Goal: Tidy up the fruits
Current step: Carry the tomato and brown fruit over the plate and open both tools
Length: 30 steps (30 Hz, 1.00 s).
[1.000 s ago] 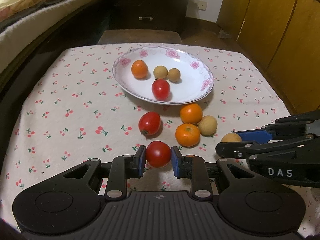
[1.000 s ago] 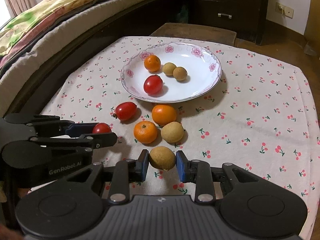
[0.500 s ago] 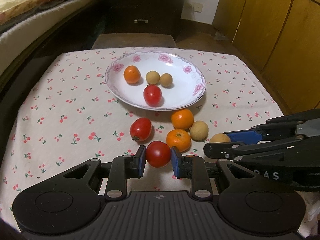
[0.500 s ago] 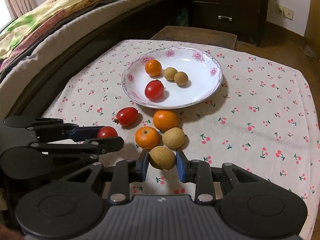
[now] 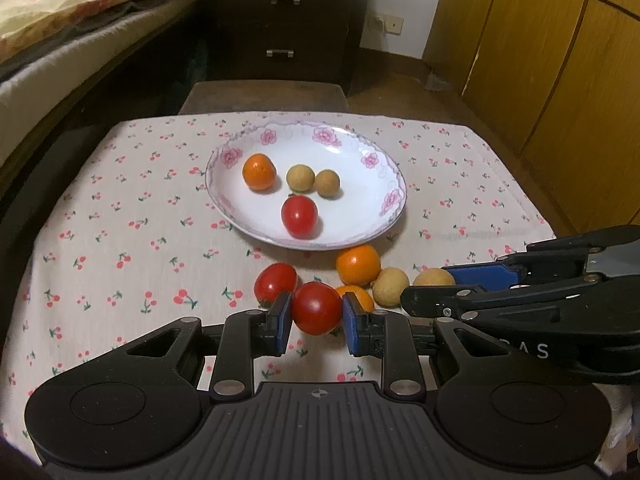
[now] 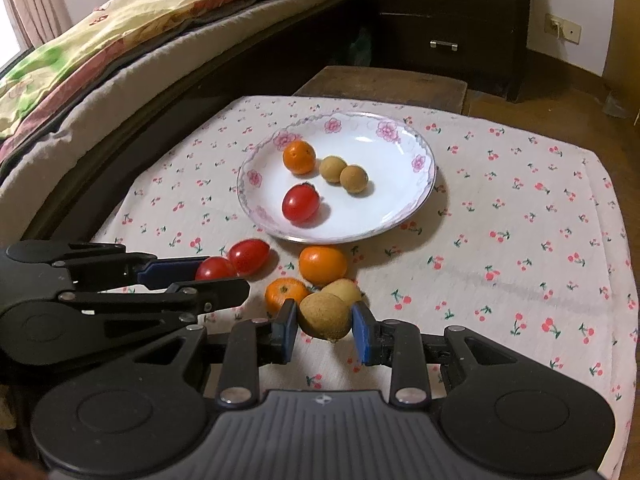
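Both hand-held grippers loaded, plate next.
Left hand-held gripper [image 5: 315,322] clamps a round red tomato [image 5: 316,307], lower centre; right hand-held gripper [image 6: 325,330] clamps a brown oval fruit [image 6: 325,315]. Side grips probably suit carrying to the white floral plate [image 5: 384,184], centre frame, on the worktop [image 5: 120,240].

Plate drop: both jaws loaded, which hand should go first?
Left, marginally. Its gripper holds a red tomato, the right gripper a brown fruit. The plate lies ahead of both, but its near left side is bare, and a left-first move avoids crossing the right.
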Tool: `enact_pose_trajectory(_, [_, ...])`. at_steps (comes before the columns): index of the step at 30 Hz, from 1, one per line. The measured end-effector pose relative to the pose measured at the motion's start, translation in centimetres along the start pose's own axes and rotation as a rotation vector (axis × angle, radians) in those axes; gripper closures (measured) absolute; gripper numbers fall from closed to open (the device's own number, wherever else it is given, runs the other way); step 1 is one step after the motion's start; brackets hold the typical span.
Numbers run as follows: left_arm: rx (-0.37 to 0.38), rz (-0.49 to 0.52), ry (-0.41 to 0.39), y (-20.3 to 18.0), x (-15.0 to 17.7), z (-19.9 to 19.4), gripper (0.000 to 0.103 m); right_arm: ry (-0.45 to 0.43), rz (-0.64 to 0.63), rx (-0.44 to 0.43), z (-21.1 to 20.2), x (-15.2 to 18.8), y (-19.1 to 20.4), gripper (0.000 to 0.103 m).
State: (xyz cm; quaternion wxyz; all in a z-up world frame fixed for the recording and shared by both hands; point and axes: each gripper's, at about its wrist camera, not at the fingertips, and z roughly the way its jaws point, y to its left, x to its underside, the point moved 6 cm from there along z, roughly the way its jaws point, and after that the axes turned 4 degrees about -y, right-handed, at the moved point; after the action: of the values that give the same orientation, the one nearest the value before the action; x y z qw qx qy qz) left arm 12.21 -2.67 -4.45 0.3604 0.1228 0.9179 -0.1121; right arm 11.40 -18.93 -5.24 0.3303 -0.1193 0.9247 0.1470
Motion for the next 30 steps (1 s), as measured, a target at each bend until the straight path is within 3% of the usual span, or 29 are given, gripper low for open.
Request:
enact_pose_trajectory(14, [-0.017, -0.019, -0.039, 0.9, -4.8, 2.1, 0.071, -0.06, 0.03, 0.002, 1.4, -4.8, -1.5, 0.072])
enact_pose_trajectory(30, [-0.043, -0.05, 0.011, 2.5, -5.3, 6.2, 0.07, -0.034, 0.03, -0.014, 5.9, -6.2, -3.0, 0.071])
